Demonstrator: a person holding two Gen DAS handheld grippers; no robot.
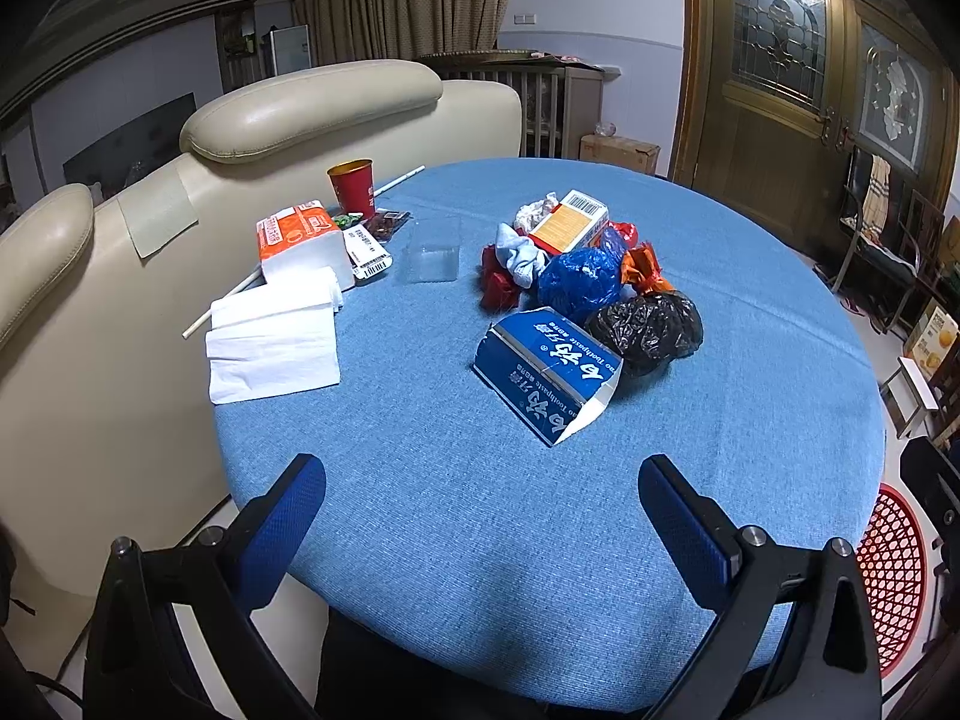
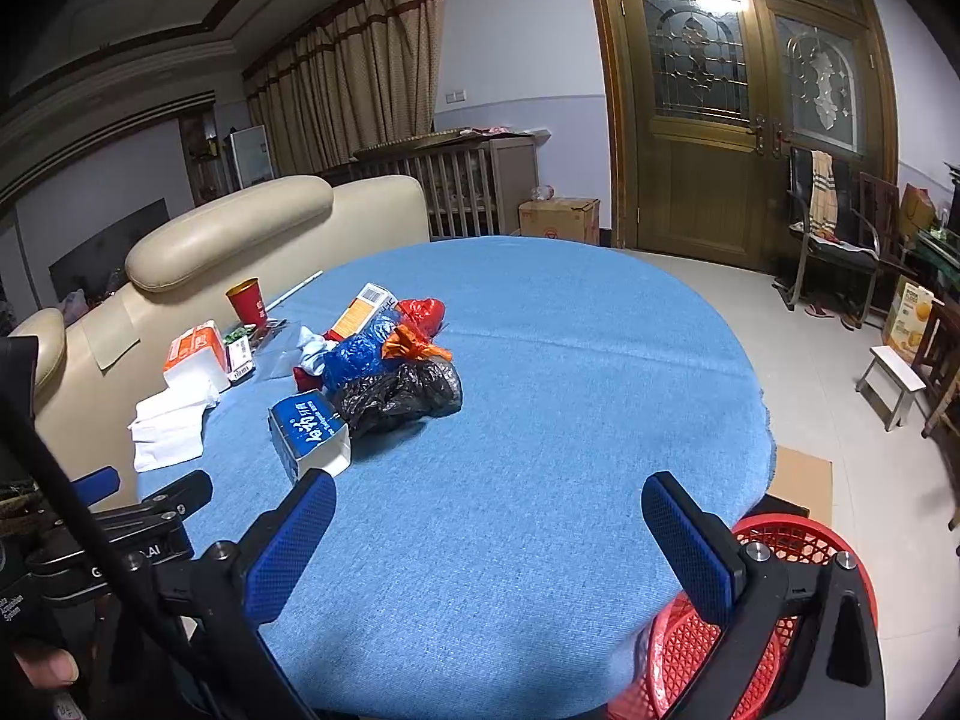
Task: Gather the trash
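Trash [image 1: 588, 294] sits heaped at the centre of the left view, on the table [image 1: 456, 516], untouched. We hold both grippers, left [image 1: 483, 516] and right [image 2: 489, 531], wide and empty. Basket [image 2: 774, 546] waits lower right; we judge nothing collected yet.

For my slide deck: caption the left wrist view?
Open left gripper hovers over blue round table, facing blue toothpaste carton and crumpled black plastic bag.
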